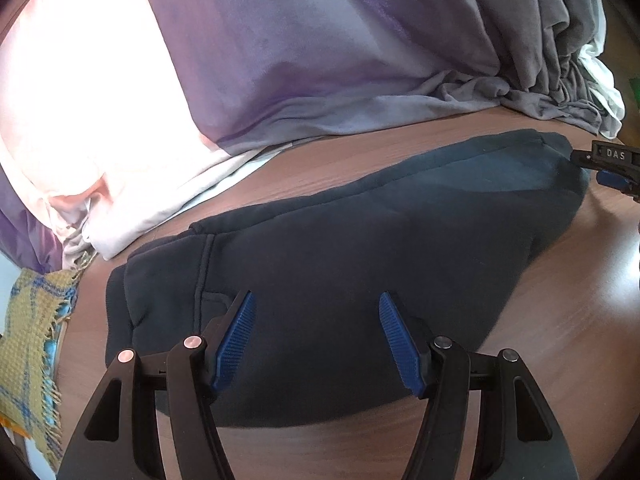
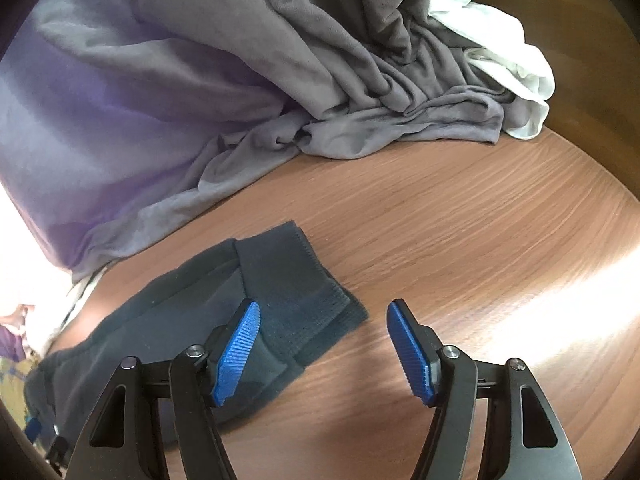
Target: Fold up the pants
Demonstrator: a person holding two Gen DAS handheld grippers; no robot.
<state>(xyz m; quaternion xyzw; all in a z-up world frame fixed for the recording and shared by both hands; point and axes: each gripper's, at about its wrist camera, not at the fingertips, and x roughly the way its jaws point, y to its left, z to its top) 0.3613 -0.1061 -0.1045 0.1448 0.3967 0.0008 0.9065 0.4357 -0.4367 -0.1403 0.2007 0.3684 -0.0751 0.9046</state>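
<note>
Wood-grain table (image 2: pixel 460 216), cluttered at the back: grey blanket (image 2: pixel 360 92) heaped up, white cloth (image 2: pixel 516 68) behind it, purple-tinted sheet (image 1: pixel 320 40) washed out by glare on the left, a yellow-blue woven cloth (image 1: pixel 28 340) at the left edge. The dark pants (image 1: pixel 340 248) lie flat on the bare wood in front of that pile, stretched left to right, waist end toward my left, ribbed cuffs (image 2: pixel 296 292) toward my right. Both legs look stacked one on the other, so I judge the lengthwise fold is done and the cross fold is left. They're laid clear of the blanket, probably so the fold doesn't drag other fabric.

My left gripper (image 1: pixel 316 340) hovers low over the waist end, near the pocket seam (image 1: pixel 202 272), jaws spread wide, nothing between the blue pads (image 1: pixel 236 344). It points forward and down across the garment. My right gripper (image 2: pixel 322 348) sits at the cuff end, jaws also wide apart and empty; the left pad is over the cuff ribbing, the right pad over bare wood, so the cuff's edge falls between them. Can't tell if either gripper touches the cloth. In the left view the right gripper (image 1: pixel 612 168) shows at the far tip of the pants. One gripper at each end — looks set up to pinch both ends; cuffs likely go over toward the waist.
</note>
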